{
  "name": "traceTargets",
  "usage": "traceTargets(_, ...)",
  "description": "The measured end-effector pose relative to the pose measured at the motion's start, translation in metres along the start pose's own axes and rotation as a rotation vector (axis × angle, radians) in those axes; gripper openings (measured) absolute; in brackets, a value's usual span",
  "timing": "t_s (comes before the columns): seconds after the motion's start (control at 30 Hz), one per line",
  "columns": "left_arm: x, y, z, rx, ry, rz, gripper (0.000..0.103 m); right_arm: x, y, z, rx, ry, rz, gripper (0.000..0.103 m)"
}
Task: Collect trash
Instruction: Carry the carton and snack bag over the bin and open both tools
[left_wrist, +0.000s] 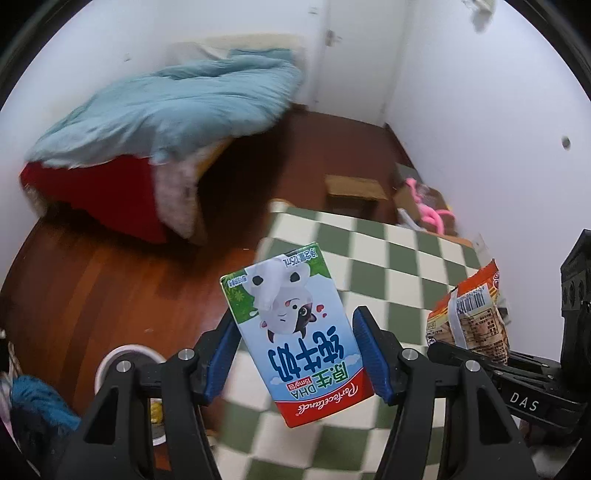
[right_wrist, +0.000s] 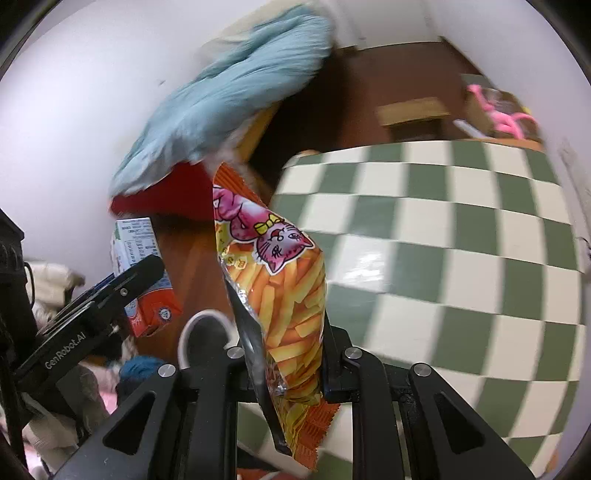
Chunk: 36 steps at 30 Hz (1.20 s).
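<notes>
1. My left tool (left_wrist: 295, 354) gripped the carton (left_wrist: 293, 332) upside down, held over the desk (left_wrist: 399, 258) edge.
2. My right tool (right_wrist: 288, 354) clamped the snack bag (right_wrist: 280, 295) just beside it.
3. Open floor (left_wrist: 110, 280) lay left, toward the bed (left_wrist: 166, 110).

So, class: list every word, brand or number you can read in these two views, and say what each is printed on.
"Perfectland", "DHA", "15mg", "纯牛奶": milk carton, printed upside down in the left gripper.
"DAS": right gripper body.
"GenRobot.AI": left gripper body.
Snack bag in the right gripper: lettering, barcode digits and nutrition table too blurred to read.
</notes>
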<state>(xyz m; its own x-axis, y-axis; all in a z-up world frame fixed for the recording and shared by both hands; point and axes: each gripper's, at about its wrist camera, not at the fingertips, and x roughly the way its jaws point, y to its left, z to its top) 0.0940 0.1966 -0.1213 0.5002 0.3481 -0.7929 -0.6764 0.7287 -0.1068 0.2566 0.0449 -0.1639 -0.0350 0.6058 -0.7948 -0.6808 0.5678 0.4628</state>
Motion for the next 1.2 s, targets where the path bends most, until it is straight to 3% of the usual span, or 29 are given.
traceTargets(0.27,-0.023,0.132,-0.041,-0.122,0.033,0.099,0.058,0.082,0.131,-0.032,-0.116,0.122,0.100,0.020)
traceTargets(0.4,0.000,0.204,-0.074,-0.221,0.129,0.131,0.058,0.147,0.175,-0.061,-0.128,0.228,0.127,0.020)
traceTargets(0.6,0.069,0.294,-0.124,-0.344,0.312,0.124,0.058,0.265,0.216,-0.096,-0.135,0.388,0.082,0.020)
traceTargets(0.83,0.141,0.350,-0.162,-0.434,0.458,0.116,0.061,0.379,0.233,-0.125,-0.142,0.543,-0.002,0.020)
traceTargets(0.87,0.147,0.354,-0.165,-0.441,0.472,0.096,0.065,0.391,0.231,-0.125,-0.140,0.558,-0.010,0.020)
traceTargets(0.93,0.152,0.363,-0.174,-0.466,0.489,0.106,0.094,0.414,0.235,-0.131,-0.142,0.590,-0.025,0.020)
traceTargets(1.07,0.150,0.379,-0.184,-0.483,0.507,0.140,0.098,0.451,0.237,-0.141,-0.147,0.641,-0.052,0.021)
traceTargets(1.17,0.142,0.384,-0.187,-0.501,0.504,0.166,0.098,0.463,0.237,-0.141,-0.143,0.661,-0.068,0.040)
traceTargets(1.2,0.137,0.386,-0.188,-0.511,0.500,0.182,0.098,0.464,0.237,-0.142,-0.141,0.663,-0.070,0.052)
